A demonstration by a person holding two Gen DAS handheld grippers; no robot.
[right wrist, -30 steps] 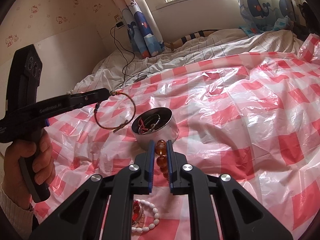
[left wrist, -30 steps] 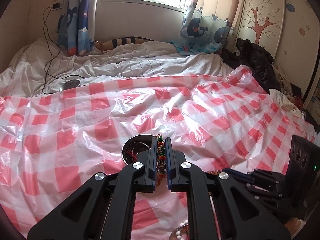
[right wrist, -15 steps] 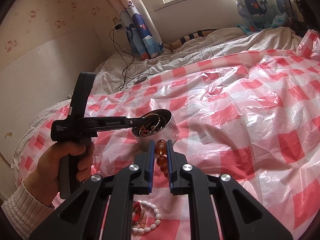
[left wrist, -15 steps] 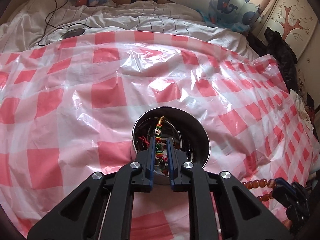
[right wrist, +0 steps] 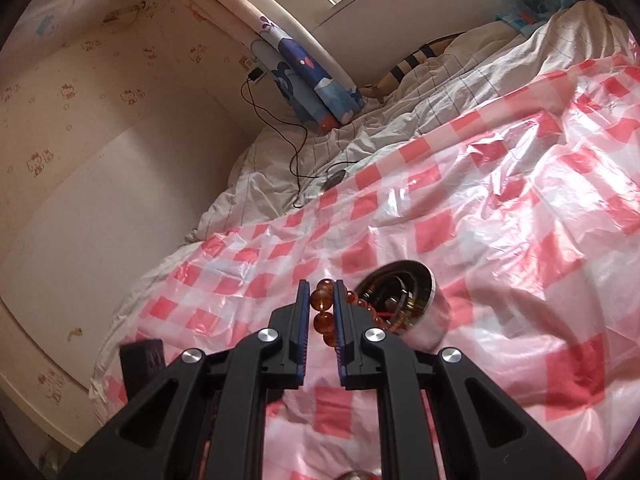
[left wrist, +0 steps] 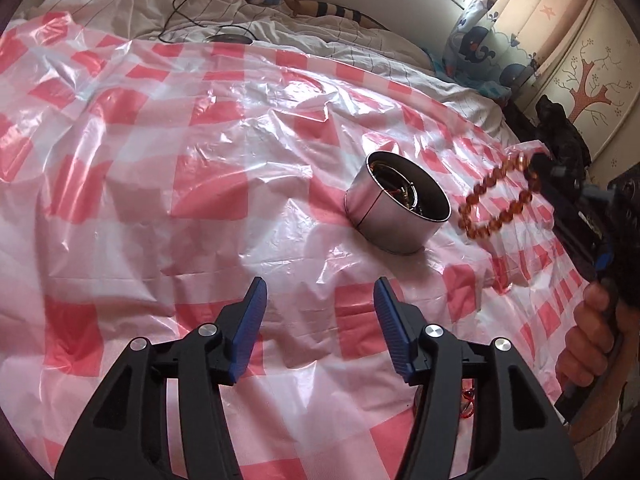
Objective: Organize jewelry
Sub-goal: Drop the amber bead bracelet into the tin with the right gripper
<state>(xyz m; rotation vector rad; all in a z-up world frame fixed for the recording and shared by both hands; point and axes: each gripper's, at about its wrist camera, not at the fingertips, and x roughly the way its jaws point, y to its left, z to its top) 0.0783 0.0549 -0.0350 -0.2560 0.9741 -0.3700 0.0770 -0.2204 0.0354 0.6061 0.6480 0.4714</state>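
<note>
The amber bead bracelet (right wrist: 322, 312) is pinched between the closed jaws of the right gripper (right wrist: 322, 300), its loop hanging in the air at about three o'clock of the steel cup (left wrist: 394, 208) in the left wrist view, near the rim but not yet over the opening. The cup stands upright on the sheet and already holds several pieces; only thin loops and a bit of red cord show inside.

A second ago the left gripper (left wrist: 318, 320) was closed on a multicoloured beaded string and half a second ago it was at the cup's mouth. Its jaws have just been opening, nothing is between them now, and the cup sits at one o'clock of them, well apart. I judge the string was dropped into the cup, so that piece is done and the amber bracelet is next; it needs carrying over the rim before release. A red piece (left wrist: 467, 398) lies by the left gripper's right finger, at five o'clock of the cup, and is probably still to sort.

The surface is a crinkled red-and-white checked plastic sheet (left wrist: 200, 184) spread on a bed with a pale quilt (right wrist: 400, 120). Beyond, a whale-print curtain (right wrist: 316, 80) hangs under the window, and a black charging cable (right wrist: 296, 148) trails from the wall socket onto the quilt.
</note>
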